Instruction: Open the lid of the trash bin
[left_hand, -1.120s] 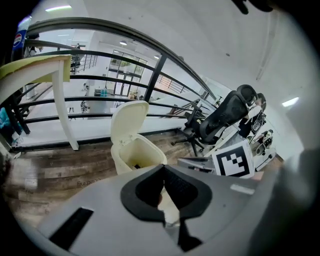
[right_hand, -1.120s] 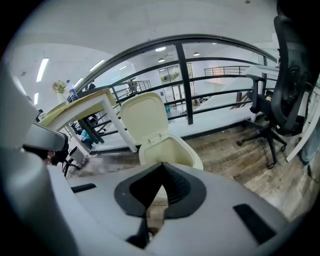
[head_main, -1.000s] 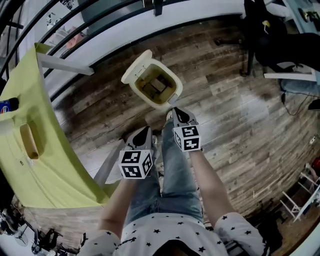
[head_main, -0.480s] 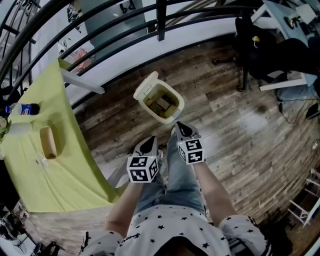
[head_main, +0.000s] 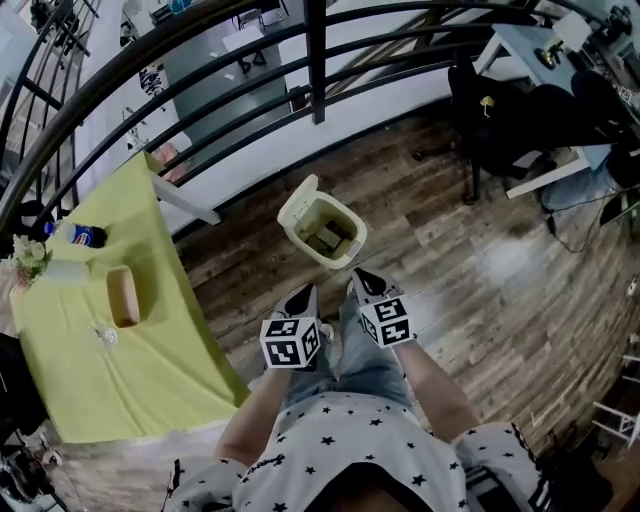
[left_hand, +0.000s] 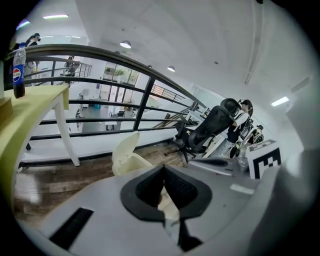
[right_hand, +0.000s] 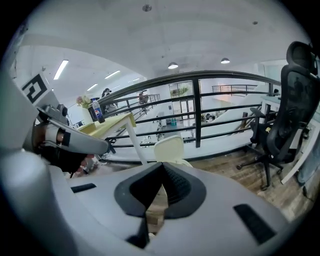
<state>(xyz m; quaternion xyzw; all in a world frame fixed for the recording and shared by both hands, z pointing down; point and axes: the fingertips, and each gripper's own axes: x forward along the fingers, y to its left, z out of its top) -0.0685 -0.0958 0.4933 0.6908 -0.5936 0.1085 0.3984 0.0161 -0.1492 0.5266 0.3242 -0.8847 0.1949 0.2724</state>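
I see trash bin (head_main: 338, 260) on floor at 12 o'clock, lid (head_main: 298, 203) flipped up. Left gripper (head_main: 304, 293), right gripper (head_main: 363, 277): jaws pressed together, empty, just short of bin

Right gripper view, my claw's holdings:
- My right gripper (right_hand: 162, 167): jaws together, nothing between them.
- Trash bin (right_hand: 189, 163): cream, just beyond my tips; lid (right_hand: 169, 148) standing upright.
- Yellow table (right_hand: 107, 125), left, bearing a cola bottle (right_hand: 95, 111).
- Black railing (right_hand: 197, 112) behind.
- Office chair (right_hand: 287, 115), right.
- Wooden floor (right_hand: 260, 192).
- Left gripper (right_hand: 100, 146), at the left edge.
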